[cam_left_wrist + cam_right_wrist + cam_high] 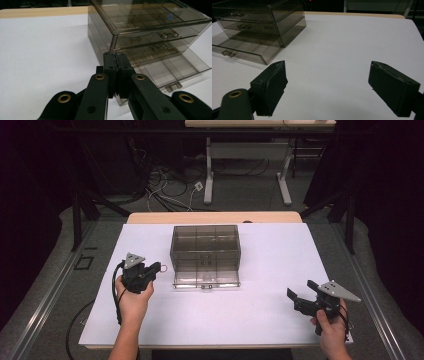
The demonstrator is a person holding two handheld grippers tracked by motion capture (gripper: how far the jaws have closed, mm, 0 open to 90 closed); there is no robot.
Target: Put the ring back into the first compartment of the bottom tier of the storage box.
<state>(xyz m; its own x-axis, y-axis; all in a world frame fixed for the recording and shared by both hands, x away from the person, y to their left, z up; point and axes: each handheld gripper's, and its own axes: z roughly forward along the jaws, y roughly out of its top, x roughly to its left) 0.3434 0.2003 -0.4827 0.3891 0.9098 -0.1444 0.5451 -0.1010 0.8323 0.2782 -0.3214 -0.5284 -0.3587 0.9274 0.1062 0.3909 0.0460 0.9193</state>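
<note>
White sheet covers our table; cables litter the dark floor behind. Left gripper closed empty beside drawer box; right gripper wide.

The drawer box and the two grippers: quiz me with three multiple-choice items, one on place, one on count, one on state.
1. Where is the drawer box?
A. mid-table, far half
B. at the near right corner
C. on the floor

2. How many drawers does it have?
A. one
B. three
C. six

3. How is the bottom drawer?
A. pushed in
B. lifted out
C. pulled out

Answers: 1 A, the high view shows it centred; 2 B, three stacked fronts in the left gripper view; 3 C, it juts past the others.
</note>
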